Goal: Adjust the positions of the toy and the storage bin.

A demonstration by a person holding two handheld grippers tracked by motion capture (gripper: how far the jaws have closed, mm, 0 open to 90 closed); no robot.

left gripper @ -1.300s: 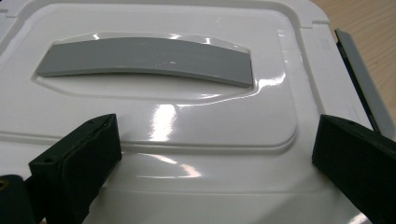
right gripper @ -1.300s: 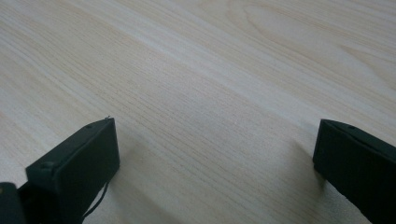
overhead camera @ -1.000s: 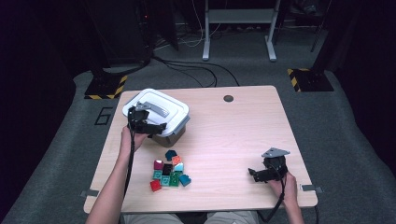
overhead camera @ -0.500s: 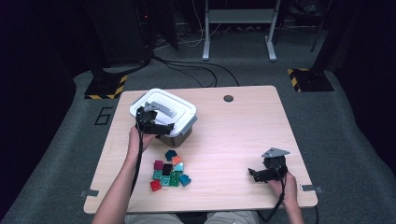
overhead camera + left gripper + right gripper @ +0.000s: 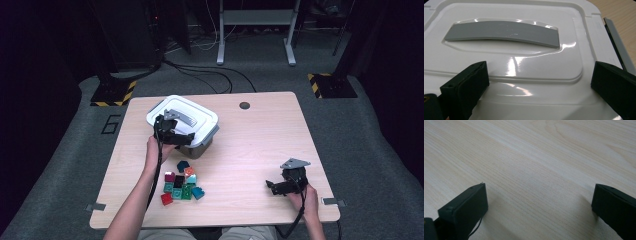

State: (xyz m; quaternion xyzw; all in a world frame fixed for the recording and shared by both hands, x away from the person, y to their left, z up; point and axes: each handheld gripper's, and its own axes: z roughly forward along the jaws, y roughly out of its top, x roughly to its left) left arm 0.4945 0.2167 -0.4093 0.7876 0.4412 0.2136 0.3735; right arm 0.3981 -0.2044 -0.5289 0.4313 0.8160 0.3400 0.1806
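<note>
L gripper (image 5: 186,137) sits over the near edge of the box (image 5: 202,145), w/ jaws spread wide above the white lid (image 5: 524,65) & holding nothing; the grey handle (image 5: 502,32) lies across the lid just beyond them. The box stands on the table's (image 5: 260,135) far-left part, w/ a cluster of small colored blocks (image 5: 182,184) near it on the person's side. R gripper (image 5: 272,187) rests low at the near-right of the table, well apart from the box, jaws wide over bare wood, nothing between them.
</note>
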